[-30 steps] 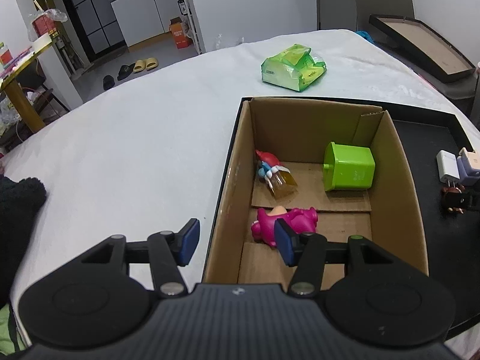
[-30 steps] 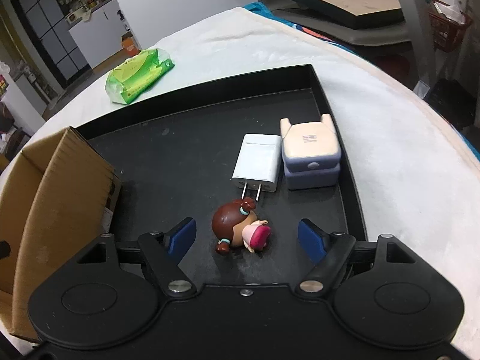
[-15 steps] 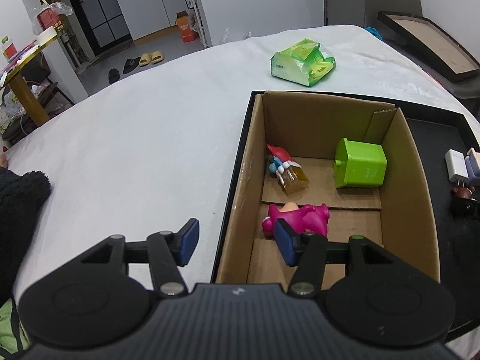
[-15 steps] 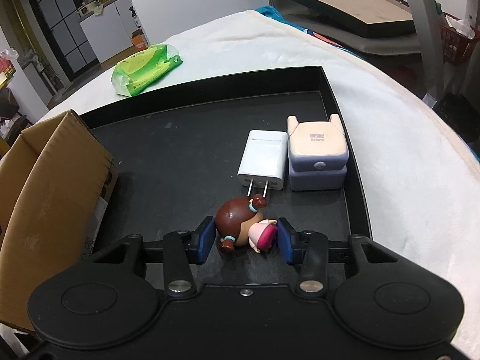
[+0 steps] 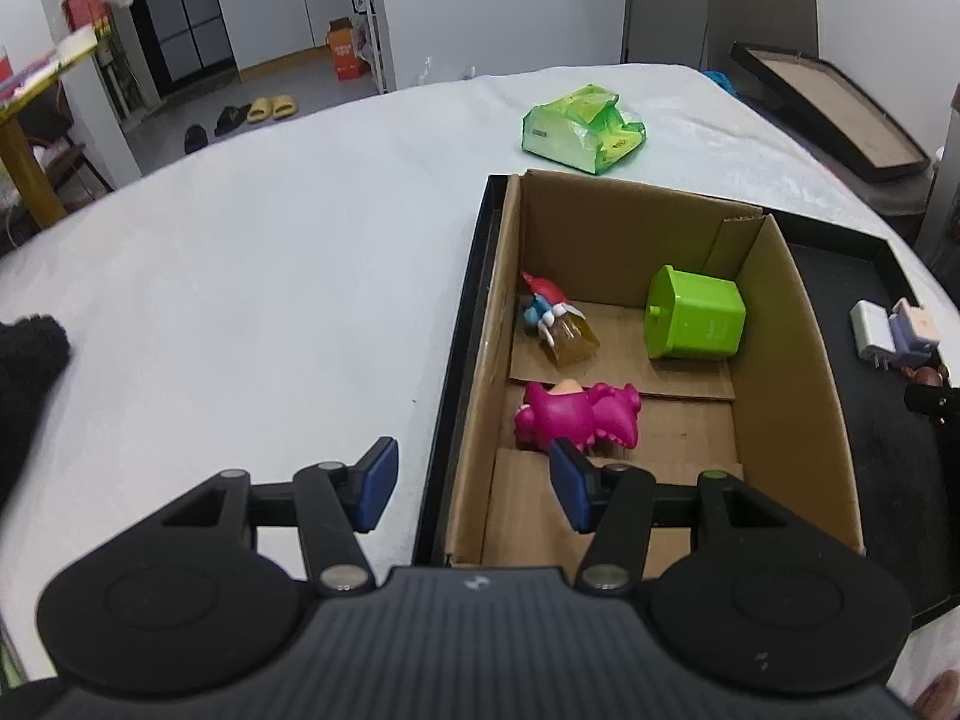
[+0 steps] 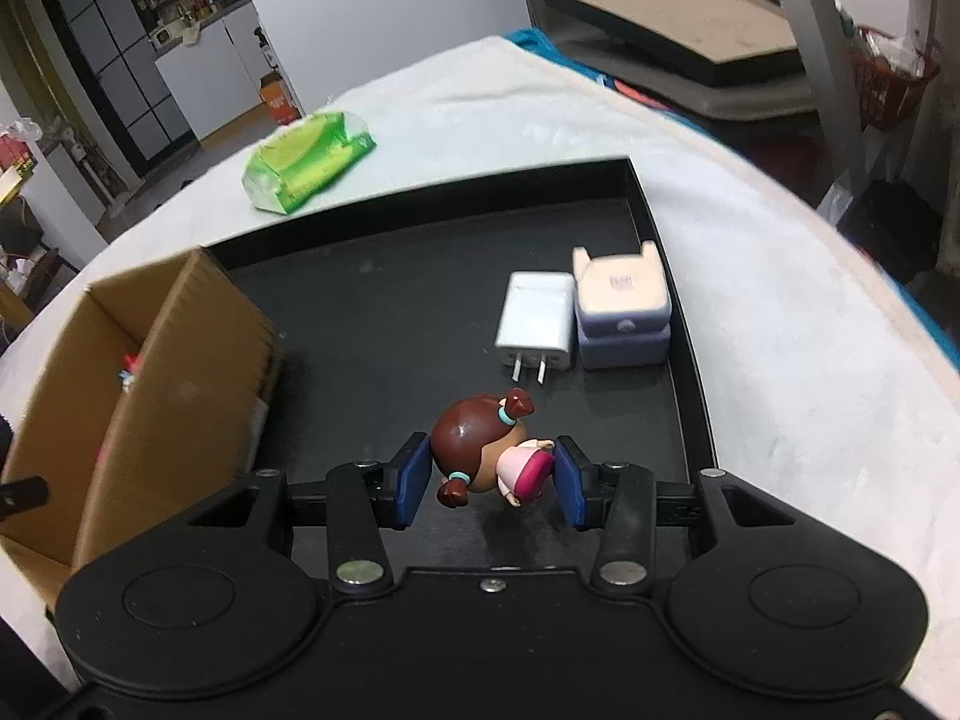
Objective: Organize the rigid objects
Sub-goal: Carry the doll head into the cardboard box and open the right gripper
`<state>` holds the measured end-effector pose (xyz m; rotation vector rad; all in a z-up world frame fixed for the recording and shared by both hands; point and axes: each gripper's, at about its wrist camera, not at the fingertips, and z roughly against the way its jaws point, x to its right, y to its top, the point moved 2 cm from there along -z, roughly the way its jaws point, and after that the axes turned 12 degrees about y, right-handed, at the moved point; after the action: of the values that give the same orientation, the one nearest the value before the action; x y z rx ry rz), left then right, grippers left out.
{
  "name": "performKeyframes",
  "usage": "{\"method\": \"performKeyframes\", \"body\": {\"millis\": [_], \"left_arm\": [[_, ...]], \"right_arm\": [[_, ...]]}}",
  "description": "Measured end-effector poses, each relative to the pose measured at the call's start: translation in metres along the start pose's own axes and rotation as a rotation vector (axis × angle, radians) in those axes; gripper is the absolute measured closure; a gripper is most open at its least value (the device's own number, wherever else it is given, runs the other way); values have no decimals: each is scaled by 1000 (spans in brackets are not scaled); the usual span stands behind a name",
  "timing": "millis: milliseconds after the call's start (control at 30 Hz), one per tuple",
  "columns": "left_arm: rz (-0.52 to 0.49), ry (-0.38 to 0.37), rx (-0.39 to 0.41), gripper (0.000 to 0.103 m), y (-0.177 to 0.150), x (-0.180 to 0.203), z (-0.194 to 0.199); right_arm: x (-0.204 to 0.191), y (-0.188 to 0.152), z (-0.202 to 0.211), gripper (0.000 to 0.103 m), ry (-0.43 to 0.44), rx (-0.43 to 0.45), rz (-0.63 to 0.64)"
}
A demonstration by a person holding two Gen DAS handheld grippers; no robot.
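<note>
My right gripper (image 6: 489, 483) is shut on a small doll figure (image 6: 486, 450) with brown hair and a pink dress, held a little above the black tray (image 6: 384, 324). A white charger (image 6: 536, 327) and a lilac box (image 6: 621, 312) lie on the tray beyond it. The cardboard box (image 5: 786, 360) stands on the tray's left part and holds a pink dinosaur (image 5: 579, 414), a green cube (image 5: 696, 321) and a small red-and-blue figure (image 5: 549, 315). My left gripper (image 5: 471, 486) is open and empty over the box's near left wall.
A green packet (image 5: 585, 126) lies on the white tablecloth beyond the tray; it also shows in the right wrist view (image 6: 306, 159). A black fuzzy item (image 5: 27, 354) lies at the far left. A framed board (image 6: 678, 18) sits off the table's right side.
My right gripper closed on the doll figure and has lifted it off the tray. My left gripper has drifted slightly and stays open.
</note>
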<state>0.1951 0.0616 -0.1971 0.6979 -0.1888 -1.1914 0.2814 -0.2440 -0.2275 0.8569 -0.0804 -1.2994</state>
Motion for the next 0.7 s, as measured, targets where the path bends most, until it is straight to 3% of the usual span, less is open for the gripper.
{"method": "performKeyframes", "body": {"millis": [467,700], "left_arm": [[68,-120,55,49,-8,-18,2],[116,-193,61,52,-11,-29,-3]], "right_arm": [[-81,21,30,60,14,39,80],[-128,37,24,60,18,27,149]]}}
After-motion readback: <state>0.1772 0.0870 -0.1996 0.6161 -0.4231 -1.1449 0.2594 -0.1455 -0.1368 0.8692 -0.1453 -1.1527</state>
